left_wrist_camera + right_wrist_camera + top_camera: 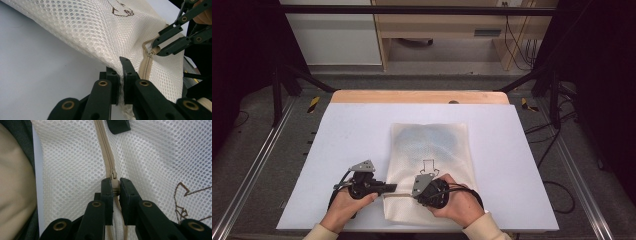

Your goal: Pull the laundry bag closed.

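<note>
- White table: wide bare surface on the left, right and far sides of the bag.
- Mesh bag: lies flat, near edge by the hands; bluish contents, unclear.
- Left gripper: jaws clamped on bag's left edge.
- Right gripper: jaws pinched on zipper pull.

Bare table around mesh bag.

Cream mesh zip bag lies flat on table.
</note>
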### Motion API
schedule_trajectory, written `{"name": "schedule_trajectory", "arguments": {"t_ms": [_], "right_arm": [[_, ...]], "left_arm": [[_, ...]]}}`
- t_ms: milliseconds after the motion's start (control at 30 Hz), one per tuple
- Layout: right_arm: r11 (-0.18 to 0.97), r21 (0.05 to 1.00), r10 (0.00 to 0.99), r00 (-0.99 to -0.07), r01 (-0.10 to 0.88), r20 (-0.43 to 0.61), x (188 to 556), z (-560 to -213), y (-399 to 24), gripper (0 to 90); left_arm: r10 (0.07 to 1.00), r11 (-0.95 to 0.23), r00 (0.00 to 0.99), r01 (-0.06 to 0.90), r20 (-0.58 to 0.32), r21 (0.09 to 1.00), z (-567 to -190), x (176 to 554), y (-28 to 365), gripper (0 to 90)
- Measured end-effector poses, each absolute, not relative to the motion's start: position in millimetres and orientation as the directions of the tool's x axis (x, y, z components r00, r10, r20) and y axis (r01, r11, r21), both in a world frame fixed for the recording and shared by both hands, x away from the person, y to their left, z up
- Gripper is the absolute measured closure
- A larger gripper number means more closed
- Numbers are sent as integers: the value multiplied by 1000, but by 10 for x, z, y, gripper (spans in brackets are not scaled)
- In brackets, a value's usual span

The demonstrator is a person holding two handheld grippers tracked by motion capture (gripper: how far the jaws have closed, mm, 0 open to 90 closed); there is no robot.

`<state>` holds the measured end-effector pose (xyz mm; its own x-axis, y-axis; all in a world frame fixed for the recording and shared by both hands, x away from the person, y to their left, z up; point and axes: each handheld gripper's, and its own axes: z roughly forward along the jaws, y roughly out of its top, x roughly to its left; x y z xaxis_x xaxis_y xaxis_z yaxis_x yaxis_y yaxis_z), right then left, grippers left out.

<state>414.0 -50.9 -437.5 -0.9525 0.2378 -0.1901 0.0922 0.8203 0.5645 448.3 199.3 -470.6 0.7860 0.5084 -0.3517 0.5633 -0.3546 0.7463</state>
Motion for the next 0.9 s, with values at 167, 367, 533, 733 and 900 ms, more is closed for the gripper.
{"name": "schedule_trajectory", "arguments": {"t_ms": [167, 367, 533, 733, 900], "right_arm": [[819, 566, 242, -952, 96, -188, 4144, -4358, -554, 820], [818, 567, 243, -952, 97, -187, 4133, -4346, -588, 820], [818, 564, 253, -950, 108, -185, 4128, -4345, -649, 820], [814, 570, 262, -947, 113, -186, 4113, -4335, -723, 820], [812, 572, 267, -946, 118, -183, 4108, -4326, -775, 820]], "left_arm": [[508, -353, 787, 562, -351, 748, -4703, 4482, 1992, 868], [508, -352, 786, 561, -351, 749, -4701, 4483, 1997, 868], [508, -350, 786, 562, -352, 750, -4700, 4484, 2001, 868], [508, -350, 787, 561, -350, 751, -4700, 4485, 2004, 868], [509, -349, 786, 561, -351, 751, -4702, 4487, 2008, 868]]}}
